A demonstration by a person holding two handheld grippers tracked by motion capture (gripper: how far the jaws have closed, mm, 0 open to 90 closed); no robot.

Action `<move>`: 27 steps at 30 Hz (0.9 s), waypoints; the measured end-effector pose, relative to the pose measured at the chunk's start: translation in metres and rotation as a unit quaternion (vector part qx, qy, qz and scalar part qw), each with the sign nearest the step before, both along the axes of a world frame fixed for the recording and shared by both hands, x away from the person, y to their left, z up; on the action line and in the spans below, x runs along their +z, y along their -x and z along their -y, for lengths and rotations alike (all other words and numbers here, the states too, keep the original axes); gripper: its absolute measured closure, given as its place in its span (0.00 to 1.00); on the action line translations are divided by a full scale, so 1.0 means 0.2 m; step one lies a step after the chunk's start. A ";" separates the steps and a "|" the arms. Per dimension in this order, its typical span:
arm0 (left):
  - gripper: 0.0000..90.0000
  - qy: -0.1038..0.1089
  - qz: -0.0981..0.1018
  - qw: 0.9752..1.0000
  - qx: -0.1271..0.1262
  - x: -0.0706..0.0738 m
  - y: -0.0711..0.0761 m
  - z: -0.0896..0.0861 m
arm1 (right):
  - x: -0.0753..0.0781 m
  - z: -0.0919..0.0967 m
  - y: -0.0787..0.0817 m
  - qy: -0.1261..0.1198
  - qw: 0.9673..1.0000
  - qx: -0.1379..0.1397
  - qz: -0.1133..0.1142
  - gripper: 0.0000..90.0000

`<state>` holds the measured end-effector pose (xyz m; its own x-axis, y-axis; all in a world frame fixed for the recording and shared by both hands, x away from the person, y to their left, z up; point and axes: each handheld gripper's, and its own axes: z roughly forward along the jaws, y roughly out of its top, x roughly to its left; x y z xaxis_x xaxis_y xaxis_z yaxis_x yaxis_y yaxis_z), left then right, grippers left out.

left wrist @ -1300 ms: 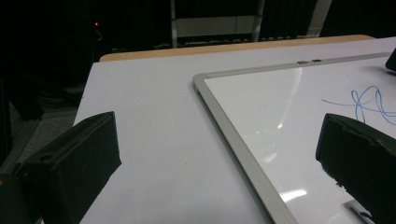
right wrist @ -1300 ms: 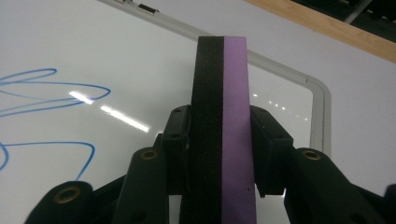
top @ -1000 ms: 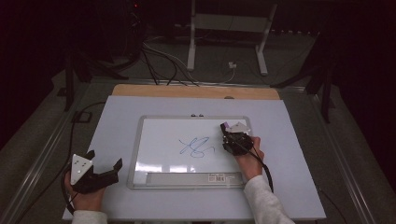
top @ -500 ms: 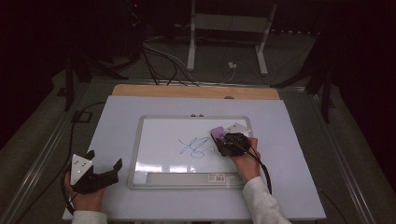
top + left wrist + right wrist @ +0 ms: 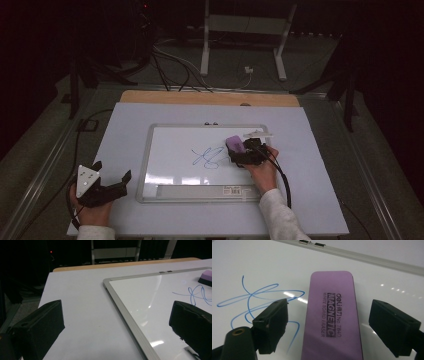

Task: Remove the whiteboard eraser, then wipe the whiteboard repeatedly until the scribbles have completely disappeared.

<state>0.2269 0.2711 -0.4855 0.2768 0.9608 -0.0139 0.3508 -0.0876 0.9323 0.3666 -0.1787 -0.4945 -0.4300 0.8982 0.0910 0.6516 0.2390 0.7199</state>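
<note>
Two grippers on table. Right gripper (image 5: 327,322) jaws just opening, released, straddling purple eraser (image 5: 333,315) (pads clear of it) lying flat on whiteboard (image 5: 170,170), right of blue scribble (image 5: 210,157). Left gripper (image 5: 112,181) spread wide, holding nothing, near-left of board.

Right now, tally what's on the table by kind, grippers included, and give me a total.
Whiteboard: 1
Purple eraser: 1
Blue scribble: 1
White marker: 1
Grippers: 2, left gripper and right gripper
Total: 6
</note>
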 end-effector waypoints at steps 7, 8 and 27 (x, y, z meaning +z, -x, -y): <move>0.01 0.000 -0.001 1.000 -0.001 0.00 0.00 0.00 | 0.00 0.01 -0.01 -0.006 1.000 -0.004 -0.009 0.19; 0.01 -0.001 -0.002 1.000 -0.002 0.00 0.00 0.00 | 0.00 0.01 -0.01 -0.008 1.000 -0.005 -0.011 0.20; 0.01 -0.003 -0.005 1.000 -0.006 -0.01 -0.01 0.01 | -0.03 0.00 -0.03 -0.001 0.999 -0.007 -0.035 0.45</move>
